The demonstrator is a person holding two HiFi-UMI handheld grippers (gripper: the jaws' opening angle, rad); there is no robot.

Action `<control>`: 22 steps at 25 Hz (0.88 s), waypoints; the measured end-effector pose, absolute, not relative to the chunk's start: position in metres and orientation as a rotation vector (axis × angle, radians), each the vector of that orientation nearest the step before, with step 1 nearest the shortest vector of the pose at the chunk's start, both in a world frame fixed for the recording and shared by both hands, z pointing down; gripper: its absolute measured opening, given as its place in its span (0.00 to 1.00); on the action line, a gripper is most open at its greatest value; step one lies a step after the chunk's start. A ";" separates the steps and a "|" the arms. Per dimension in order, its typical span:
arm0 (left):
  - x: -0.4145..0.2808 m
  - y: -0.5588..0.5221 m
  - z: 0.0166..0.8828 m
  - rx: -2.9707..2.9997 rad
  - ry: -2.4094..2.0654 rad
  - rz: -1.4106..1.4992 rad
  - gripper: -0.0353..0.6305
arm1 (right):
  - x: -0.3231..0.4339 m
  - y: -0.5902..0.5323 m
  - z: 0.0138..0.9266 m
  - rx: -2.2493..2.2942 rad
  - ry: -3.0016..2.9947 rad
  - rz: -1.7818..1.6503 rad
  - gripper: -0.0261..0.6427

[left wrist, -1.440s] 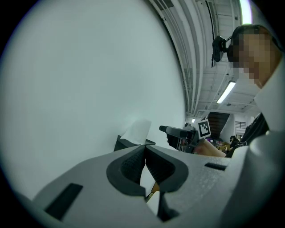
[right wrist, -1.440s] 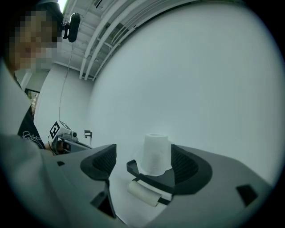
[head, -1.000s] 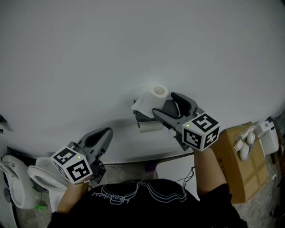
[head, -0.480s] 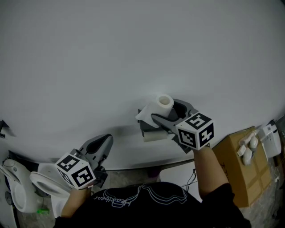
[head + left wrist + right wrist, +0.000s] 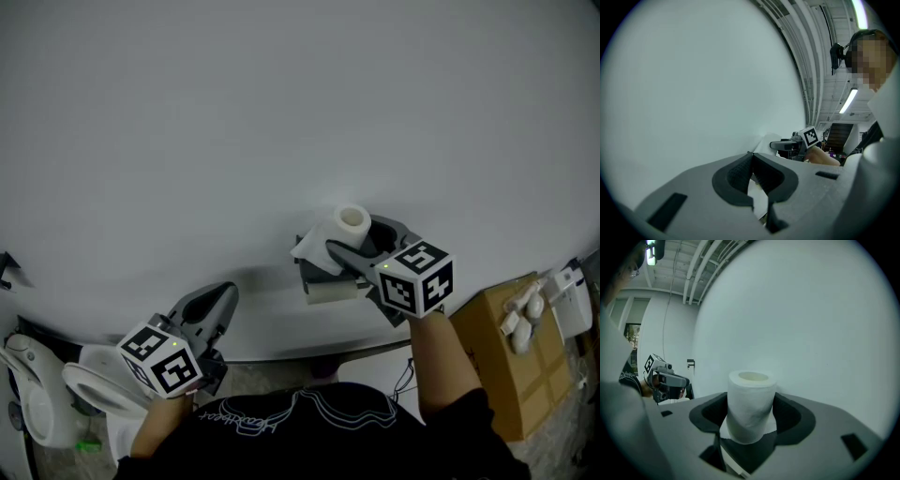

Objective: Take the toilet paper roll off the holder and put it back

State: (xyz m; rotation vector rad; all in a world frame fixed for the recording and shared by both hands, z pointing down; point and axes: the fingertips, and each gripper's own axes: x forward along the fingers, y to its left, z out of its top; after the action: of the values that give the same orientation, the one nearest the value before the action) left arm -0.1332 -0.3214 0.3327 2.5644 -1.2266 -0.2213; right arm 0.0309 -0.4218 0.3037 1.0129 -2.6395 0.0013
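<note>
A white toilet paper roll point(image 5: 352, 222) stands upright on a dark holder point(image 5: 323, 279) fixed to the white wall, a loose sheet hanging at its left. My right gripper point(image 5: 354, 236) reaches around it, one jaw on each side. In the right gripper view the roll point(image 5: 751, 401) fills the gap of the right gripper point(image 5: 751, 420); the jaws are closing and the pads point(image 5: 721, 411) touch its sides. My left gripper point(image 5: 217, 298) hangs low at the left, away from the holder. In its own view the left gripper point(image 5: 752, 173) is shut on nothing.
A cardboard box point(image 5: 506, 366) with small white items on top stands at the right. A white toilet point(image 5: 56, 384) sits at the lower left. The plain white wall point(image 5: 281, 112) fills the upper view, with a ledge below the holder.
My right gripper has moved in over the holder and its jaws have narrowed around the roll. The left gripper has stayed low at the left.
</note>
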 end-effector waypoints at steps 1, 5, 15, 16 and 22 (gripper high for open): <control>-0.134 -0.322 0.332 2.566 -1.226 -0.223 0.06 | 0.031 -0.422 0.304 1.015 -2.640 0.003 0.48; -0.135 -0.322 0.330 2.567 -1.230 -0.230 0.06 | 0.032 -0.423 0.303 1.025 -2.642 0.008 0.48; -0.142 -0.313 0.328 2.559 -1.242 -0.248 0.06 | 0.032 -0.418 0.295 1.062 -2.656 -0.010 0.48; -0.143 -0.311 0.327 2.562 -1.242 -0.249 0.06 | 0.033 -0.417 0.292 1.068 -2.662 -0.014 0.48; -0.142 -0.302 0.324 2.565 -1.241 -0.252 0.06 | 0.039 -0.399 0.272 1.112 -2.716 -0.054 0.48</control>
State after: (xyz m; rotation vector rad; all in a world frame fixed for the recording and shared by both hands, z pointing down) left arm -0.1421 -0.3022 0.3238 2.5651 -1.2413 -0.2522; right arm 0.0386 -0.3993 0.2723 1.1116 -2.7157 -0.0538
